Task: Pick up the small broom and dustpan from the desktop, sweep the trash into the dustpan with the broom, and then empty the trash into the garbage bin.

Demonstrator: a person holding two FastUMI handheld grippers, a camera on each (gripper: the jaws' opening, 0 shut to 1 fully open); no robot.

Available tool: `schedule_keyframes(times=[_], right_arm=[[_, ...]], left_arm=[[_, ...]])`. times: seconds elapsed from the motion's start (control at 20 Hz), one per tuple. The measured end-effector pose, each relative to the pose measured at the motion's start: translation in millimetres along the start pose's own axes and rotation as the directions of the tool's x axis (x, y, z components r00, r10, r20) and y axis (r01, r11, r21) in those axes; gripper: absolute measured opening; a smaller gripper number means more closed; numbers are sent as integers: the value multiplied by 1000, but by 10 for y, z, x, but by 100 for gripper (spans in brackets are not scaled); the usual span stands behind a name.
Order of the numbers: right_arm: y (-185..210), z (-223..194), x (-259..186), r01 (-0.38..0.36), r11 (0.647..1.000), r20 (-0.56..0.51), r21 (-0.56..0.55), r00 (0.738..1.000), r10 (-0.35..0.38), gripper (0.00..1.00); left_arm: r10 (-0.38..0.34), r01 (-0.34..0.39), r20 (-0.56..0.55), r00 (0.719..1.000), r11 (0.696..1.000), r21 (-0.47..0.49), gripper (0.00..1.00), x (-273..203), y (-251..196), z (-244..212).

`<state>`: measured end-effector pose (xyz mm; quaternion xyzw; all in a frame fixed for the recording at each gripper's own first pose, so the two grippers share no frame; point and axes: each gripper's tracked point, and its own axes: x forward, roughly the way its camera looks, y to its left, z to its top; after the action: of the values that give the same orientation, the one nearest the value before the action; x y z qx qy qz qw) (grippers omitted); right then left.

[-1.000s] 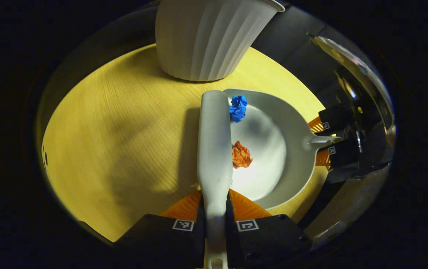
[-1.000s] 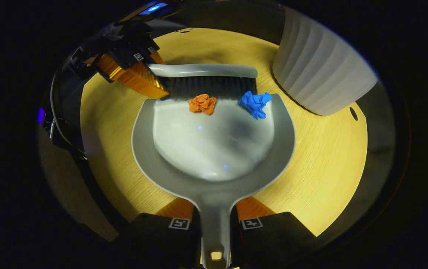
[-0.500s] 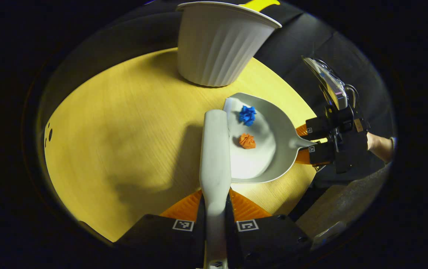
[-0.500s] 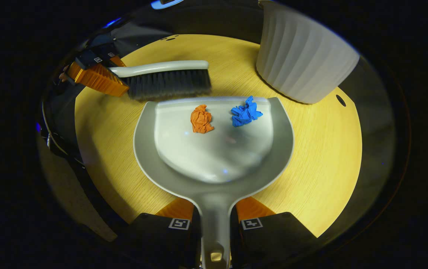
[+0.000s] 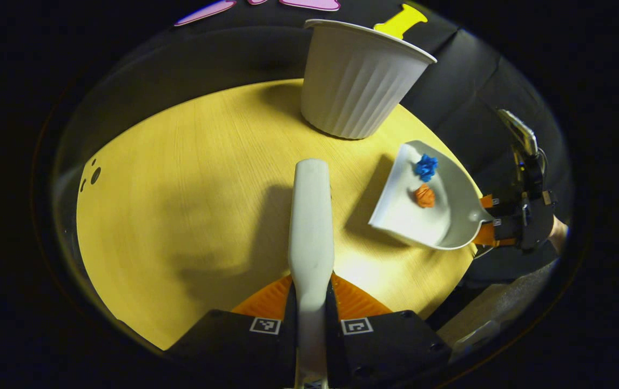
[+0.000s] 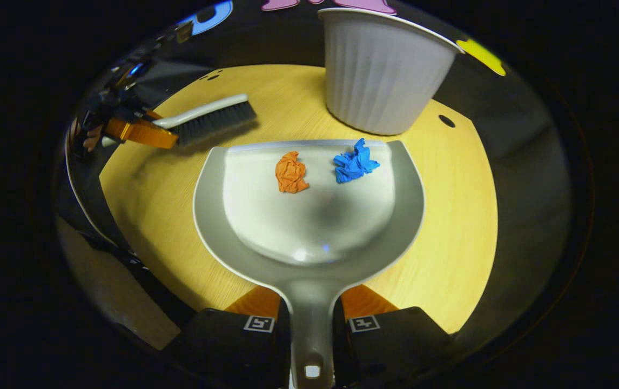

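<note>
My left gripper (image 5: 310, 324) is shut on the handle of the small white broom (image 5: 310, 227), which points out over the yellow round desktop (image 5: 180, 189). In the right gripper view the broom (image 6: 209, 116) shows its dark bristles at the far left. My right gripper (image 6: 312, 324) is shut on the handle of the grey dustpan (image 6: 309, 216). An orange paper ball (image 6: 291, 172) and a blue paper ball (image 6: 355, 162) lie in the pan near its front lip. In the left gripper view the dustpan (image 5: 439, 210) hangs tilted above the desktop's right edge, below the white ribbed garbage bin (image 5: 361, 81).
The garbage bin (image 6: 385, 70) stands upright at the far side of the desktop, just beyond the dustpan's lip. Small dark holes (image 5: 93, 175) mark the desktop near its left rim. A hand (image 5: 558, 232) holds the right gripper at the desktop's right edge.
The dustpan has lifted off the desktop with both paper balls in it and drawn away from the broom. The broom has pulled back to the left. The bin now sits straight ahead of the pan.
</note>
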<state>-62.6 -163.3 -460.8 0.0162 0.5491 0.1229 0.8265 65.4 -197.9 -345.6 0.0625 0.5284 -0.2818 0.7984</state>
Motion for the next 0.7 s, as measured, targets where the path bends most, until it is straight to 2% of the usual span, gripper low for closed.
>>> schedule_keyframes(times=[0.05,0.15,0.2,0.4,0.55,0.6,0.7], right_arm=[[-53,15,-138,21,1000,3,17,1000,-22,35],[-187,120,-407,53,997,16,61,998,-55,38],[-181,189,-522,63,995,25,82,998,-65,35],[-315,492,-981,86,984,21,159,996,-90,35],[-445,751,-1445,104,976,41,194,993,-113,35],[-507,842,-1603,118,973,46,199,991,-129,39],[-670,1029,-1866,153,967,49,204,985,-166,35]], left_arm=[[8,-8,5,1000,1000,1,27,20,20,-4],[17,-17,11,1000,1000,-4,27,-83,17,-35],[18,-18,11,1000,1000,-7,27,-92,34,-78],[16,-16,10,1000,1000,-8,27,-116,83,-232],[17,-18,19,1000,1000,16,26,-162,133,-331],[14,-15,22,1000,1000,19,26,-177,143,-369],[3,-3,30,1000,1000,12,26,-216,162,-426]])
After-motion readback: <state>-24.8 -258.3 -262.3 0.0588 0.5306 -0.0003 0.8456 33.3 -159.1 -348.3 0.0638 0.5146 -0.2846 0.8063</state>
